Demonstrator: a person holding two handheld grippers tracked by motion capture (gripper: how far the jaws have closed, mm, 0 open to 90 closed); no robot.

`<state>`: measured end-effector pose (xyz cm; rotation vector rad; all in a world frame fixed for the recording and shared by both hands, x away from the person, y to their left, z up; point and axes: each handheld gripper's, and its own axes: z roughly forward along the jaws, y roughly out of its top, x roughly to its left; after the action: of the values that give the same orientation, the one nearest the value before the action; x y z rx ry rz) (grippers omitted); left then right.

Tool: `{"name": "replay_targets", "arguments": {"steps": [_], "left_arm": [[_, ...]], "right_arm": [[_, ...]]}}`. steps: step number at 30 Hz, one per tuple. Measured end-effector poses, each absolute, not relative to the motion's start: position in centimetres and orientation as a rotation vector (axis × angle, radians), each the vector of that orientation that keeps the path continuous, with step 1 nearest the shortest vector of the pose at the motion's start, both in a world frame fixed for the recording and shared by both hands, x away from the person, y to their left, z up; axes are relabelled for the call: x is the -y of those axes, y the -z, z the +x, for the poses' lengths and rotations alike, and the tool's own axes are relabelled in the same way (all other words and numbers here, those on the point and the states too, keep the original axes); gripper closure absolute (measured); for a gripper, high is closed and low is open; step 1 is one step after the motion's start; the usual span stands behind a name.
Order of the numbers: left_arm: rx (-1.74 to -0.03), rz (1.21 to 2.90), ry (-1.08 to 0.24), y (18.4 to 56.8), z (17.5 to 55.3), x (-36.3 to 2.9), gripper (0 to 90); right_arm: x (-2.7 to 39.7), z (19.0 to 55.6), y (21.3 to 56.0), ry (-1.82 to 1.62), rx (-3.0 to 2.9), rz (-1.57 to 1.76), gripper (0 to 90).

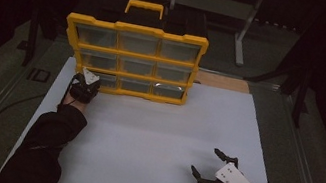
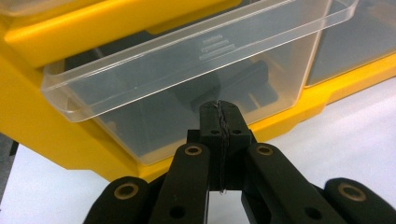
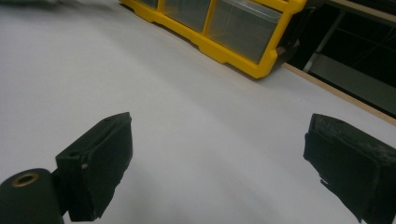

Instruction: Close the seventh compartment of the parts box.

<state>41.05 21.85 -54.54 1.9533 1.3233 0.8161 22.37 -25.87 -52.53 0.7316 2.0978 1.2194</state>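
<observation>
Left gripper (image 2: 220, 122) jaws closed, empty, at clear drawer (image 2: 196, 88) in cabinet's (image 1: 132, 59) bottom-left slot, drawer partly out; right gripper (image 1: 214, 167) wide, idle on table (image 1: 153, 135). Risk: closed tips slip off smooth front, drawer tilts

We look along our right gripper (image 3: 219, 161), its two black jaws standing wide apart with nothing between them. The left jaw rises from the bottom left, with a brass-ringed pivot at its base; the right jaw sits at the far right edge, its pad face rough and a little frayed. Between and beyond them lies the white table (image 3: 187, 102), bare and smooth. At the top, well apart from the jaws, stands the yellow organiser (image 3: 233, 55), seen at a slant, with clear drawers (image 3: 243, 29) set in its frame. To its right runs the table's wooden edge (image 3: 336, 93), and past that the room is dark.
</observation>
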Motion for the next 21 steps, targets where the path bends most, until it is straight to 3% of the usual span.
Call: {"name": "replay_targets", "arguments": {"steps": [21], "left_arm": [[-1.325, 1.965, -0.827, 54.48, 42.02, -21.69, 89.6]], "right_arm": [[26.01, 22.38, 52.58, -1.224, -2.097, 0.740, 8.0]]}}
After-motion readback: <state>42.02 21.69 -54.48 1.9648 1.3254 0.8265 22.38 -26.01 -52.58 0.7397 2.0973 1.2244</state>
